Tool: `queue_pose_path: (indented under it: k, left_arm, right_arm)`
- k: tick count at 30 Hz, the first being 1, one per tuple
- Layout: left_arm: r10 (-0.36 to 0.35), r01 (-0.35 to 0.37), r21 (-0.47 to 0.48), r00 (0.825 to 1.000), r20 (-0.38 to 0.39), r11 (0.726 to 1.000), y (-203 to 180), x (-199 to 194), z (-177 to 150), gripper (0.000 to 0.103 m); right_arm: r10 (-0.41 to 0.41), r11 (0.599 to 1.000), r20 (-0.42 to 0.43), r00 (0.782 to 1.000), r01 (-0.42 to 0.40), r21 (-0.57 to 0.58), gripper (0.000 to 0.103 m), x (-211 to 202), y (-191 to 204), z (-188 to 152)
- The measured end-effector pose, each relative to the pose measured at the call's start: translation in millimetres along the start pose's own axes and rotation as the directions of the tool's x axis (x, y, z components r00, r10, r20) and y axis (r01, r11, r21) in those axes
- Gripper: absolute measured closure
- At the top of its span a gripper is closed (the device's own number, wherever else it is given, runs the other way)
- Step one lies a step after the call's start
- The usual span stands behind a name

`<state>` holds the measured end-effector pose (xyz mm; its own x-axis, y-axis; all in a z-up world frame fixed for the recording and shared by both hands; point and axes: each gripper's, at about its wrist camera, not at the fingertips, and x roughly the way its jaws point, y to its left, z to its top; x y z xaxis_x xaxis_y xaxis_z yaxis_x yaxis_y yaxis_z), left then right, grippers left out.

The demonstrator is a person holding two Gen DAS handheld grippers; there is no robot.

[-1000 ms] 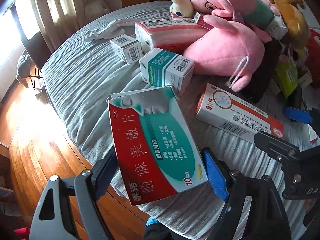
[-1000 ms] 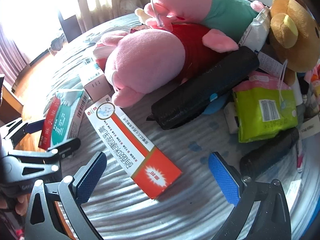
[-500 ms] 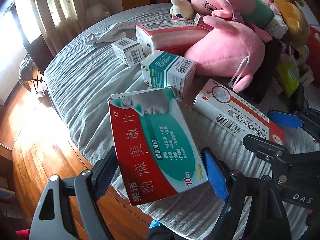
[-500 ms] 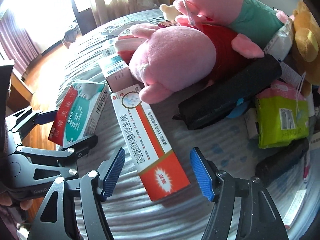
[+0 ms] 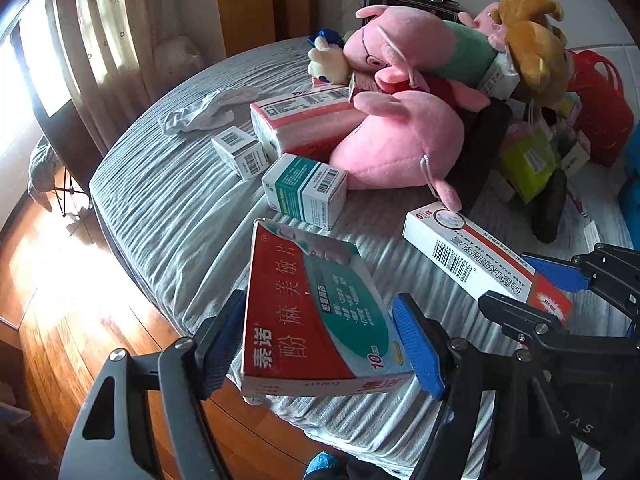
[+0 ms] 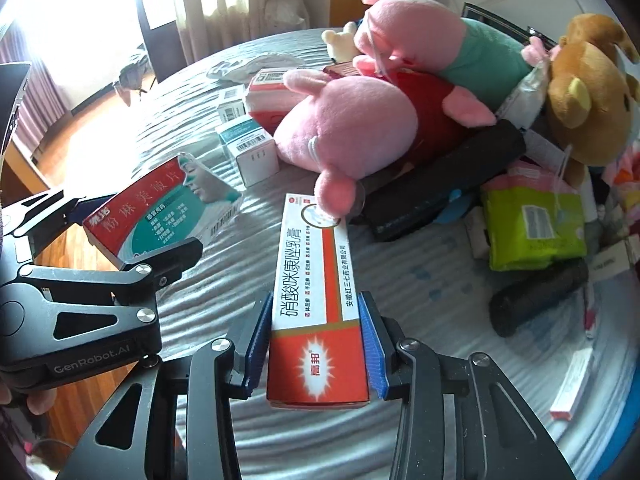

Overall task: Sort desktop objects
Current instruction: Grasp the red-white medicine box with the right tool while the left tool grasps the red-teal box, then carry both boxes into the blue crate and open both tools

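My left gripper (image 5: 320, 344) is shut on a flat red, teal and white medicine box (image 5: 316, 312) and holds it tilted above the near edge of the grey-clothed round table (image 5: 168, 200). The same box shows in the right wrist view (image 6: 160, 216). My right gripper (image 6: 316, 352) is shut on the red end of a long white and orange ointment box (image 6: 316, 300), whose far end lies under a pink plush foot (image 6: 336, 192). In the left wrist view this ointment box (image 5: 472, 256) lies to the right, with the right gripper (image 5: 560, 292) around its near end.
A teal and white carton (image 5: 306, 190), a small white barcode box (image 5: 240, 152) and a pink tissue pack (image 5: 304, 120) lie mid-table. Pink plush pigs (image 6: 360, 128), a brown plush (image 6: 584, 92), a black roll (image 6: 444, 184) and a green packet (image 6: 532, 224) crowd the right. Wooden floor lies left.
My right gripper has moved in over the ointment box and closed on its red end. My left gripper keeps hold of the flat box, which has shifted a little.
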<state>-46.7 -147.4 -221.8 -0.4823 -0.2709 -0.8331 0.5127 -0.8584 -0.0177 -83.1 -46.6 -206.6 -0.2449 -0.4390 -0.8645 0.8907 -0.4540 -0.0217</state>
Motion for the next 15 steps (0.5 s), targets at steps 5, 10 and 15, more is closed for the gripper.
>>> queue_pose_path:
  k: [5, 10, 15]
  left_arm:
    - [-0.081, 0.078, 0.064, 0.995, 0.053, 0.995, -16.5, -32.8, 3.6, 0.031]
    - [-0.160, 0.135, 0.155, 0.973, 0.163, 0.979, -41.0, -88.2, 18.8, 0.031]
    - [-0.256, 0.189, 0.248, 0.927, 0.273, 0.950, -73.4, -146.4, 35.3, 0.031]
  right_arm:
    - [-0.087, 0.993, 0.049, 0.995, 0.082, 0.087, 0.062, -52.4, -11.9, -21.9]
    - [-0.207, 0.967, 0.127, 0.970, 0.183, 0.179, 0.062, -117.0, -33.6, -37.8]
    - [-0.356, 0.912, 0.206, 0.911, 0.292, 0.287, 0.062, -182.9, -40.7, -44.9]
